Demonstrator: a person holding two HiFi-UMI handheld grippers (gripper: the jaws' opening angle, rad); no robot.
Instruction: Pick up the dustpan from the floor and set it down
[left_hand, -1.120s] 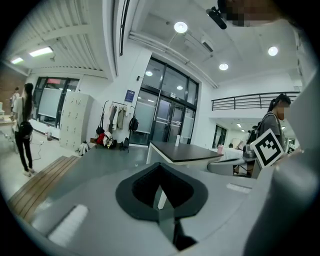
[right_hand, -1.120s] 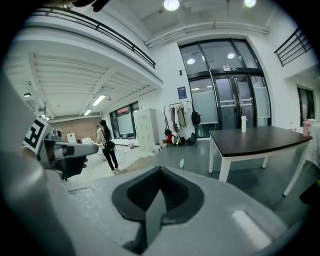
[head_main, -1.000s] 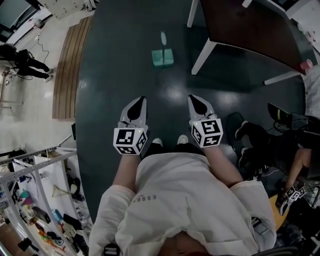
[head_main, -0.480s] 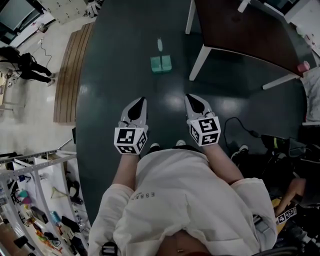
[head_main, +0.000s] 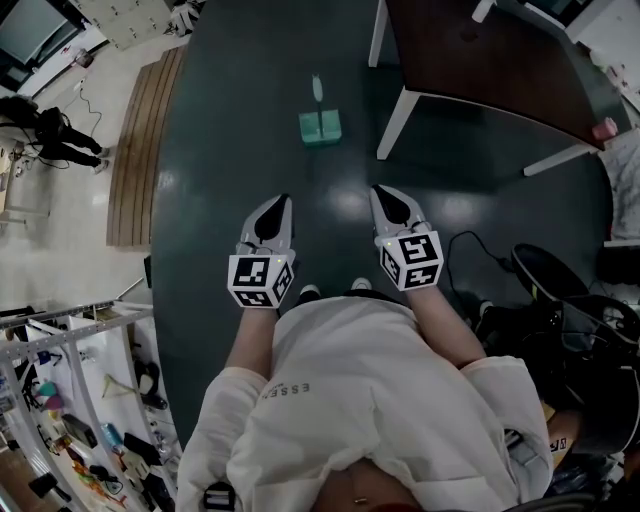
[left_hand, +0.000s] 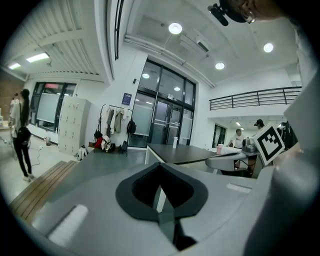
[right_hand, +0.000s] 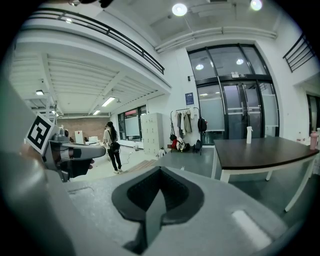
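The dustpan (head_main: 321, 125) is teal with a thin white handle pointing away from me. It lies on the dark floor well ahead of both grippers. In the head view my left gripper (head_main: 285, 201) and right gripper (head_main: 379, 193) are held side by side in front of my body, pointing towards the dustpan but far short of it. Both have their jaws together with nothing between them. The left gripper view shows the left gripper (left_hand: 160, 166) with its tips meeting, and the right gripper view shows the same for the right gripper (right_hand: 160, 171). I cannot make out the dustpan in either gripper view.
A dark-topped table (head_main: 500, 60) on white legs stands ahead to the right, close beside the dustpan. A wooden strip (head_main: 140, 140) borders the dark floor on the left. Cables and black gear (head_main: 560, 310) crowd the right side. A person (head_main: 45, 125) stands far left.
Both grippers hold almost the same places. The dustpan sits slightly higher in the head view. The legs and shoes seen at the right a second ago are gone; black gear shows there now.
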